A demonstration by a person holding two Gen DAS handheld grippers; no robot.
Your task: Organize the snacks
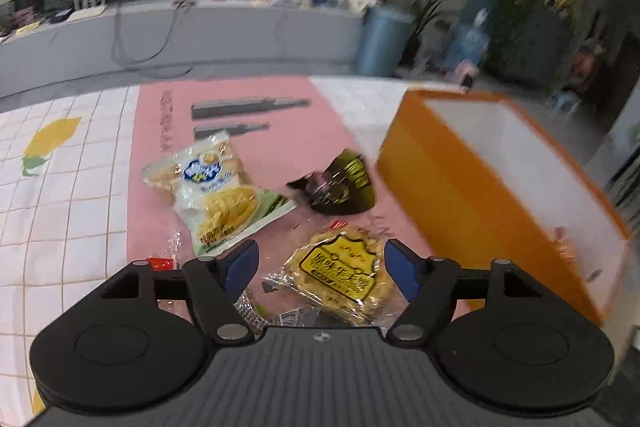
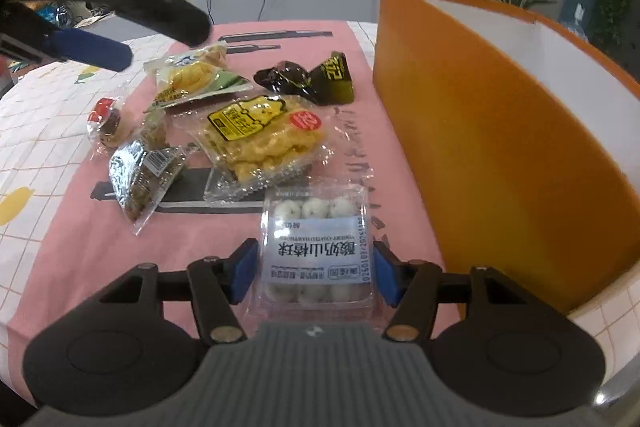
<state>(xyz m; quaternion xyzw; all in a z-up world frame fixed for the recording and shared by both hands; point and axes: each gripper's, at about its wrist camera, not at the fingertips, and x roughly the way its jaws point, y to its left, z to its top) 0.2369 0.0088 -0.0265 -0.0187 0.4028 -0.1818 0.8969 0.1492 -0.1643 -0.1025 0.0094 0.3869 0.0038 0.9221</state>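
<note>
Several snack packs lie on a pink mat (image 2: 304,39) beside an orange box (image 2: 480,131). My right gripper (image 2: 314,273) is open, its blue pads on either side of a clear pack of white yogurt hawthorn balls (image 2: 316,247); contact is not clear. My left gripper (image 1: 322,267) is open above a clear pack of yellow crisp cake (image 1: 340,271), also in the right wrist view (image 2: 264,139). Beyond lie a white-yellow chip bag (image 1: 216,195), a dark wrapper (image 1: 340,183), a silver pack (image 2: 140,179) and a small red-topped snack (image 2: 106,123).
The orange box (image 1: 500,195) stands open at the right, white inside, with a small item at its near end. The mat lies on a white grid tablecloth (image 1: 60,207) with lemon prints. A grey counter with clutter and plants stands behind.
</note>
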